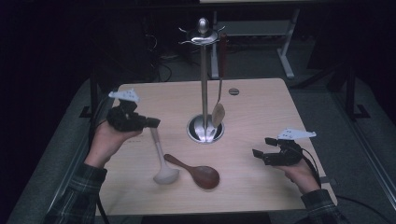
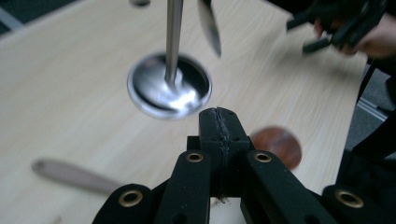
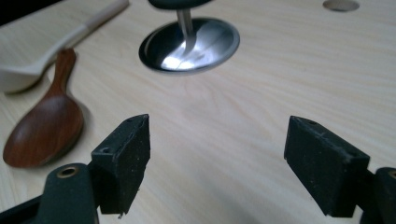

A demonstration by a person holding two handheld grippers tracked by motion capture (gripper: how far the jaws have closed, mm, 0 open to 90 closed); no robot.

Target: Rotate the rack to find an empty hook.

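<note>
I saw a pale wood-grain worktop (image 1: 261,107) with rounded corners, standing in a dim room over a dark grey floor (image 1: 355,140); the legs of another table (image 1: 285,51) stood behind it. A round grommet hole (image 1: 233,91) sat near the far edge.

A metal utensil stand (image 1: 204,74) stood at the worktop's centre on a shiny round base (image 1: 205,129). A long-handled spoon (image 1: 218,112) hung from one of its top hooks, its bowl just above the base.

A white ladle (image 1: 162,163) and a dark brown wooden spoon (image 1: 198,172) lay on the near half of the worktop, beside each other, the spoon's handle end close to the ladle's bowl.

The left gripper (image 1: 149,122) was held above the worktop's left part, over the ladle's handle; in the left gripper view its jaws were pressed together with nothing between them. The right gripper (image 1: 262,148) hovered over the right part, well apart from the utensils; in the right gripper view its jaws stood wide apart over bare wood. Both of the person's sleeves (image 1: 77,196) were plaid.
</note>
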